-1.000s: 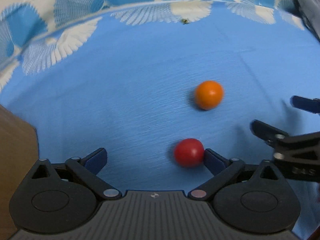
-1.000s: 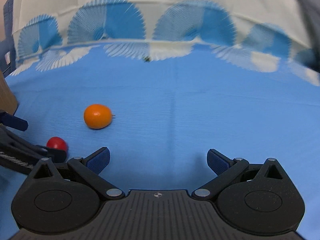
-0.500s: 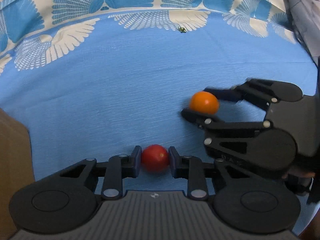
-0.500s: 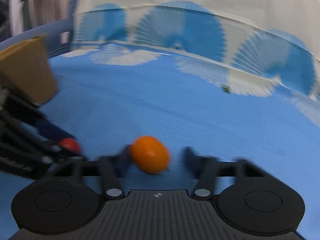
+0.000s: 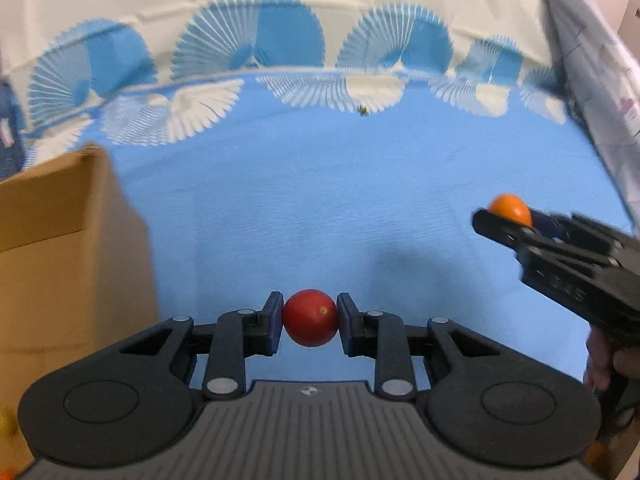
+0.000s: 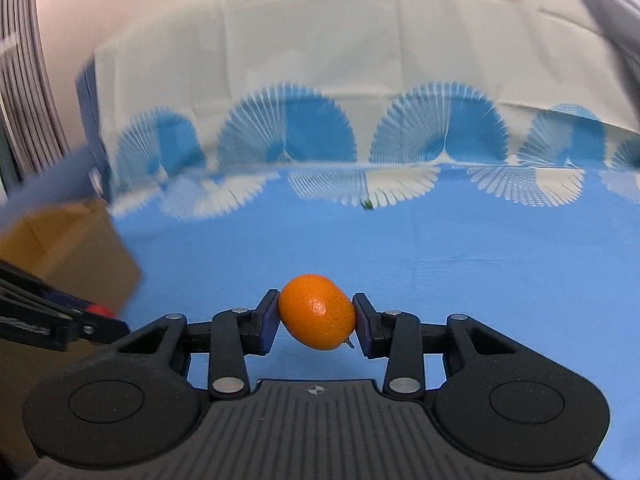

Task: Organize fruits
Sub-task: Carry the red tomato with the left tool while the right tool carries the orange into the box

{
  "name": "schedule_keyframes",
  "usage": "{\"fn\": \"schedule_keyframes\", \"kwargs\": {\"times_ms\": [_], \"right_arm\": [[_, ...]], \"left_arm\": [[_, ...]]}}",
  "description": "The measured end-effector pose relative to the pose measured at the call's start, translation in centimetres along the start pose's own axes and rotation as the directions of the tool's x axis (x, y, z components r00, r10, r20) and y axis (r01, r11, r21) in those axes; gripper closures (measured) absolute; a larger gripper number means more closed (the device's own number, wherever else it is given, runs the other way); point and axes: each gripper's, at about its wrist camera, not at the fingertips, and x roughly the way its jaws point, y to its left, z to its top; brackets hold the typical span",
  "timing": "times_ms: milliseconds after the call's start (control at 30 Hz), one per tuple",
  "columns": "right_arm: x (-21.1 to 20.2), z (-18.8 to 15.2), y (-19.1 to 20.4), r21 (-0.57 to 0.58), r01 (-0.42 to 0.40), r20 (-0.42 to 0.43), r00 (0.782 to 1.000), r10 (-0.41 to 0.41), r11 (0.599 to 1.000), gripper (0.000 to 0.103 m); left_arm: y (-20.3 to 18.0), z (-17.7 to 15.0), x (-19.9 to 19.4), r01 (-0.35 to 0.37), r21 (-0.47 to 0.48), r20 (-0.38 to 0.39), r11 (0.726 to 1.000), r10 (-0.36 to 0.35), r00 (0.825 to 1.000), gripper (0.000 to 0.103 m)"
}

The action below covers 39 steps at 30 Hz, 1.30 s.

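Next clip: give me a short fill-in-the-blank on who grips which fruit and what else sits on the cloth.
1. The left gripper is shut on a small ____ fruit.
2. The right gripper is shut on a fruit coloured ____.
3. The brown container on the blue cloth is a ____ box.

Missing words: red; orange; cardboard
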Motion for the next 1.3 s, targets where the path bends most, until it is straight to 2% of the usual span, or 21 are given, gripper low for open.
{"fn": "schedule_keyframes", "kwargs": {"times_ms": [67, 167, 300, 400, 567, 733, 900, 1100, 1300], "right_arm": [[-3.4, -0.3, 1.6, 0.035, -0.010, 0.028, 1.000, 0.009, 0.999, 0.063], [-8.1, -1.3, 4.9, 0.069, -0.043, 0.045, 0.998, 0.040, 0.997, 0.063], [-12.4, -2.8, 10.5, 0.077, -0.118, -0.001, 0.993, 0.118, 0.990, 0.062], [-14.6, -4.1, 14.8, 0.066, -0.199, -0.048, 0.978, 0.202, 0.978, 0.062], [-17.0, -5.6, 20.8, 0.023, -0.304, -0.089, 0.948, 0.305, 0.952, 0.062], [-19.3, -6.4, 24.2, -0.050, -0.334, -0.084, 0.941, 0.329, 0.941, 0.062], [-21.2, -6.7, 26.0, -0.102, -0.330, -0.095, 0.942, 0.321, 0.938, 0.062], [-22.0, -7.1, 27.7, -0.132, -0.319, -0.098, 0.946, 0.308, 0.938, 0.062], [-22.0, -7.0, 28.3, -0.151, -0.313, -0.104, 0.948, 0.300, 0.938, 0.062]], "left_arm": [[0.7, -1.1, -3.5, -0.002, -0.012, 0.019, 1.000, 0.002, 1.000, 0.071], [1.9, -3.1, -8.2, -0.046, -0.016, 0.029, 0.999, 0.047, 0.998, 0.071], [4.6, -6.7, -13.6, -0.102, -0.023, 0.042, 0.995, 0.103, 0.994, 0.071], [6.7, -9.9, -17.5, -0.168, -0.049, 0.052, 0.985, 0.170, 0.984, 0.071], [9.9, -15.1, -22.4, -0.214, -0.116, 0.038, 0.970, 0.220, 0.975, 0.071], [12.1, -18.9, -25.4, -0.226, -0.168, 0.039, 0.960, 0.235, 0.971, 0.071], [13.4, -21.1, -27.1, -0.198, -0.224, 0.058, 0.954, 0.216, 0.975, 0.071], [13.9, -21.7, -28.2, -0.178, -0.234, 0.090, 0.956, 0.204, 0.975, 0.071], [14.1, -21.4, -28.0, -0.173, -0.244, 0.090, 0.954, 0.200, 0.976, 0.071]]}}
